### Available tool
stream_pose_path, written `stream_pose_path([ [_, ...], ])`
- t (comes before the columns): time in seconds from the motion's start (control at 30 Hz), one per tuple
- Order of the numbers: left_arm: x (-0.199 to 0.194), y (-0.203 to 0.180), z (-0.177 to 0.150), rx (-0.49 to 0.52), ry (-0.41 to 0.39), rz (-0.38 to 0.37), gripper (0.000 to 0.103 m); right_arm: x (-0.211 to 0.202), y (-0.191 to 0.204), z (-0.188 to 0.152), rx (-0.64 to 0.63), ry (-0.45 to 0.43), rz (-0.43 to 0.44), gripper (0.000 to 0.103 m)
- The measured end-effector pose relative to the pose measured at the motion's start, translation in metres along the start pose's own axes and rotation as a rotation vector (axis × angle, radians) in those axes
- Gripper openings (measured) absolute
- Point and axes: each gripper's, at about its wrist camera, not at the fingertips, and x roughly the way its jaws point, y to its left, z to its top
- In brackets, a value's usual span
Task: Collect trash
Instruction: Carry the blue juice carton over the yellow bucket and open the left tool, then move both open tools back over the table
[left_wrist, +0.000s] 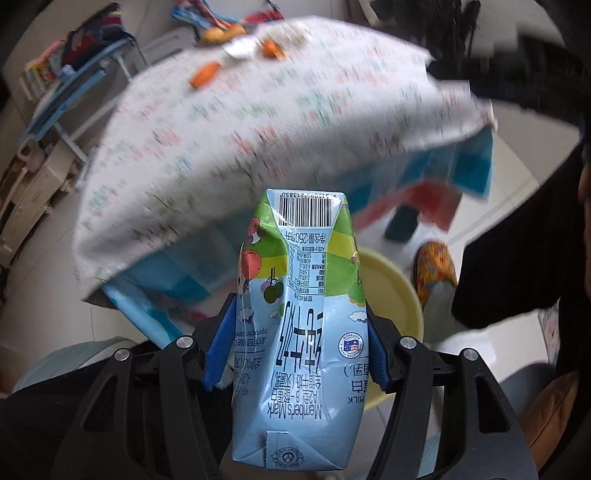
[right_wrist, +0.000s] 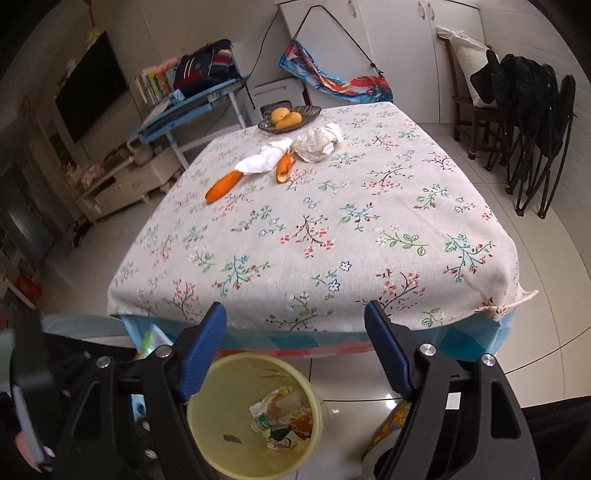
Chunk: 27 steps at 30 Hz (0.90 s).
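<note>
Left wrist view: the left hand-held gripper (left_wrist: 299, 343) clamps a milk carton (left_wrist: 295, 332) above the yellow bin (left_wrist: 395, 291), beside the counter (left_wrist: 258, 110).

Right wrist view: the right hand-held gripper (right_wrist: 295, 354) gapes wide and empty over the bin (right_wrist: 221, 435); peels (right_wrist: 223, 186) and crumpled paper (right_wrist: 317, 142) lie on the counter (right_wrist: 332, 240).

milk carton (left_wrist: 299, 332) printed "Member's Mark", "MILK", "250", barcode digits "213850"

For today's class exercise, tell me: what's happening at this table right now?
A person is clearing trash with a gripper in each hand. The left gripper is clamped on a milk carton above the yellow bin, which already holds some rubbish. The right gripper is open and empty. Orange peels and crumpled tissues remain on the table.
</note>
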Motion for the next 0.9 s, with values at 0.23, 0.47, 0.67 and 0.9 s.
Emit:
stream_pose_path([
  [0.23, 0.027, -0.014, -0.01, 0.087, 0.137, 0.014, 0.059, -0.003, -0.001, -0.001, 0.006, -0.011, 0.015, 0.076],
  [0.47, 0.029, -0.016, -0.013, 0.106, 0.157, 0.044, 0.073, -0.004, -0.004, 0.0, 0.023, -0.017, 0.021, 0.077],
  [0.67, 0.014, -0.008, -0.006, 0.069, 0.078, 0.082, 0.073, -0.006, -0.004, 0.0, 0.03, -0.025, 0.028, 0.077],
  [0.9, -0.044, 0.038, 0.017, -0.13, -0.221, 0.129, 0.074, -0.004, -0.002, 0.005, 0.043, -0.027, 0.049, 0.077],
])
